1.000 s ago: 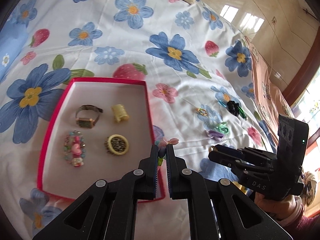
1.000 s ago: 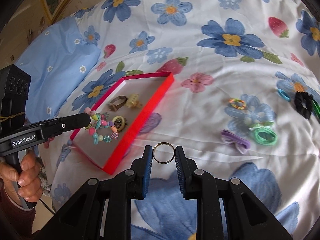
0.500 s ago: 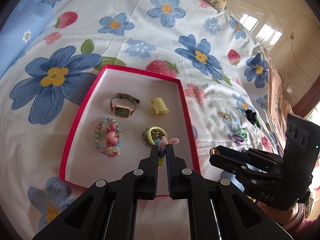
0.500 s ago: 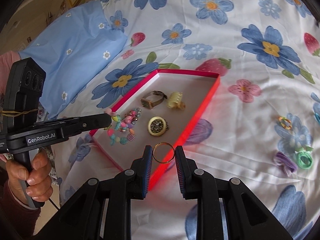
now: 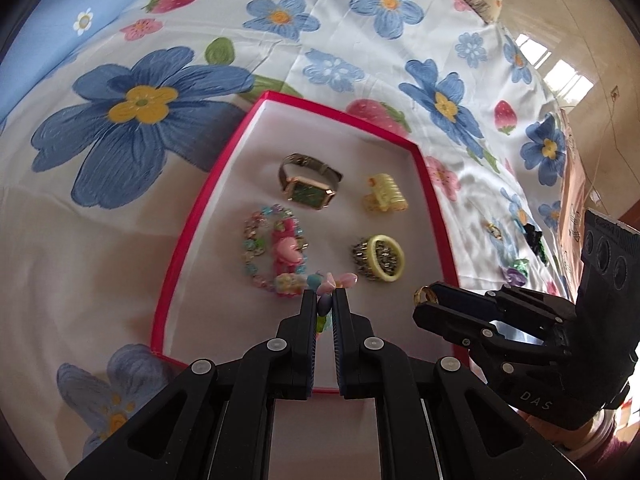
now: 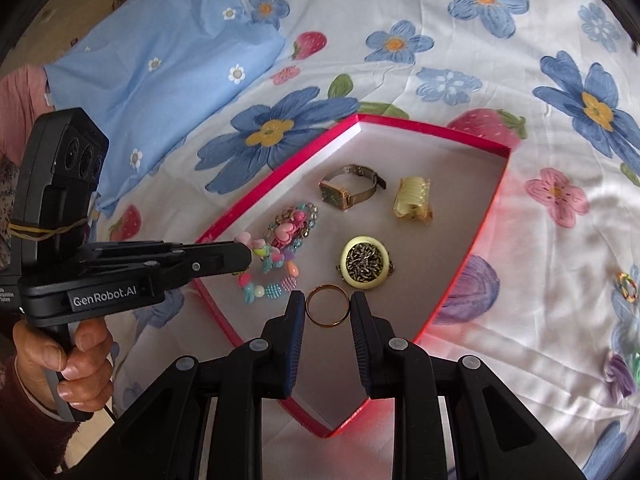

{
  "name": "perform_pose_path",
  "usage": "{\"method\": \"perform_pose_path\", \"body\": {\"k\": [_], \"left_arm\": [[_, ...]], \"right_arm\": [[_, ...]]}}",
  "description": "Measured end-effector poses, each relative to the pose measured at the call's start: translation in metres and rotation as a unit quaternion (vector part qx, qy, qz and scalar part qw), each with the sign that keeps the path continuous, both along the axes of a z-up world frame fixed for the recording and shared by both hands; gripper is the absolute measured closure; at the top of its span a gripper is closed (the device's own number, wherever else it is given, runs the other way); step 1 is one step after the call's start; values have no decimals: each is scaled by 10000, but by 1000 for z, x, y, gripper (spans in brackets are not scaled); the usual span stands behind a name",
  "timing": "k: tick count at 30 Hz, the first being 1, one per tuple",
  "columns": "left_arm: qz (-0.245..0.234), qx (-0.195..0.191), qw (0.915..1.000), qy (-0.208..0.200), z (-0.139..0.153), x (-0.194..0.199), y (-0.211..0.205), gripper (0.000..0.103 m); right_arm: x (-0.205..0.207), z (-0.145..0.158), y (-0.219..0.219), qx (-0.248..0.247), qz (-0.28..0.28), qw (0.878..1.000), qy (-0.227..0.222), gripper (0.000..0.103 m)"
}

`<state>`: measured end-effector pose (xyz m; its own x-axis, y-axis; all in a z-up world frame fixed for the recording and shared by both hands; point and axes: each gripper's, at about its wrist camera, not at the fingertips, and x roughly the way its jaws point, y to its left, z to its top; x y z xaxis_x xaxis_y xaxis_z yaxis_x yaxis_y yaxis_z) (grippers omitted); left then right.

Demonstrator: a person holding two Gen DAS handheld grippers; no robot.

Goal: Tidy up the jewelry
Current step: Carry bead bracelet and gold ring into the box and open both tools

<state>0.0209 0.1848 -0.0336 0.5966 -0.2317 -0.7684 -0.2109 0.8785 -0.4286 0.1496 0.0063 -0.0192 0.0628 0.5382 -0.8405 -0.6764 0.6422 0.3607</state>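
left claw (image 5: 324, 300): I have it pinching a pastel bead bracelet (image 6: 266, 276) over the red tray (image 5: 200, 216)'s near end; its dangling beads may snag the bracelet already inside
right claw (image 6: 327, 311): clamped on a gold ring (image 6: 327, 310) just inside the tray's near corner; released tilted, I'd expect it to roll out

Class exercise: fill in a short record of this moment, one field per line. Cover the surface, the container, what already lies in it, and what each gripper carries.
Surface: floral bedsheet
Container: red-rimmed box
In box: watch, yellow hair claw, beaded bracelet with pink charm, round yellow piece holding chain
Left gripper: shut on pastel bead bracelet
Right gripper: shut on gold ring
Outside box: hair ties
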Motion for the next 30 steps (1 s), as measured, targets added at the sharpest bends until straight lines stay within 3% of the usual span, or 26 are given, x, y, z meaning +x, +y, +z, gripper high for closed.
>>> {"method": "perform_pose_path", "body": {"k": [14, 30], "left_arm": [[243, 86, 9991, 350, -26, 3, 9, 96], [337, 198, 9985, 391, -24, 1, 8, 87]], "right_arm": [[-3, -25, 27, -696, 576, 9959, -64, 79], [-3, -25, 28, -752, 626, 9952, -95, 78]]}}
